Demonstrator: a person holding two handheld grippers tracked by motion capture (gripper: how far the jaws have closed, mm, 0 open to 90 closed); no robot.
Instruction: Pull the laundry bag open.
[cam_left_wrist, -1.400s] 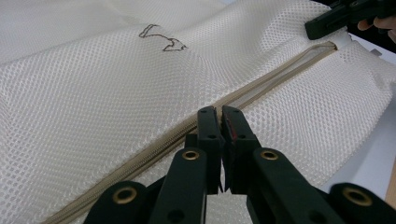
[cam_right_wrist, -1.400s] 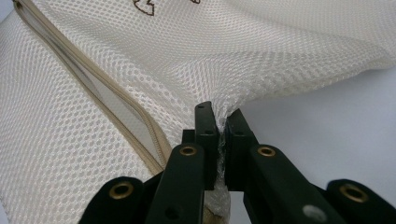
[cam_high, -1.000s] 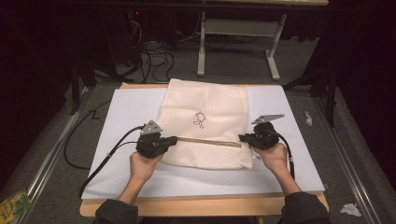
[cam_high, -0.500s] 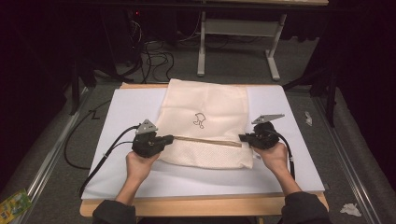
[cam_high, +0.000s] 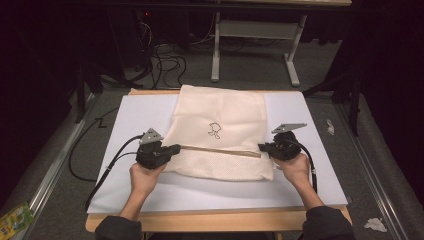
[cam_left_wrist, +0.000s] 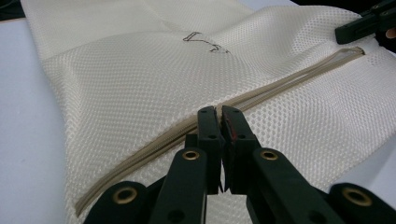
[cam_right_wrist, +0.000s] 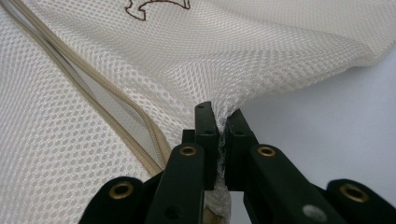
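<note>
A cream mesh bag (cam_high: 220, 110) with a small dark emblem (cam_high: 215, 129) lies flat on a white board (cam_high: 140, 115). A tan zipper (cam_high: 220, 150) crosses the bag from side to side near its front. My left gripper (cam_high: 175, 148) is at the zipper's left end. In the left gripper view, the left gripper (cam_left_wrist: 218, 114) is shut on the zipper band (cam_left_wrist: 289, 77). My right gripper (cam_high: 262, 147) holds the bag's right edge. In the right gripper view, the right gripper (cam_right_wrist: 222, 122) pinches mesh (cam_right_wrist: 257, 46) beside the zipper (cam_right_wrist: 93, 88), whose two bands lie slightly apart there.
The white board rests on a wooden table (cam_high: 215, 220). Black cables (cam_high: 107, 165) trail off the left side toward the floor. A white table frame (cam_high: 250, 35) stands beyond. Crumpled paper (cam_high: 375, 224) and a green packet (cam_high: 15, 220) lie on the floor.
My left gripper has shifted a little to the left along the zipper line. The right gripper has stayed where it was.
</note>
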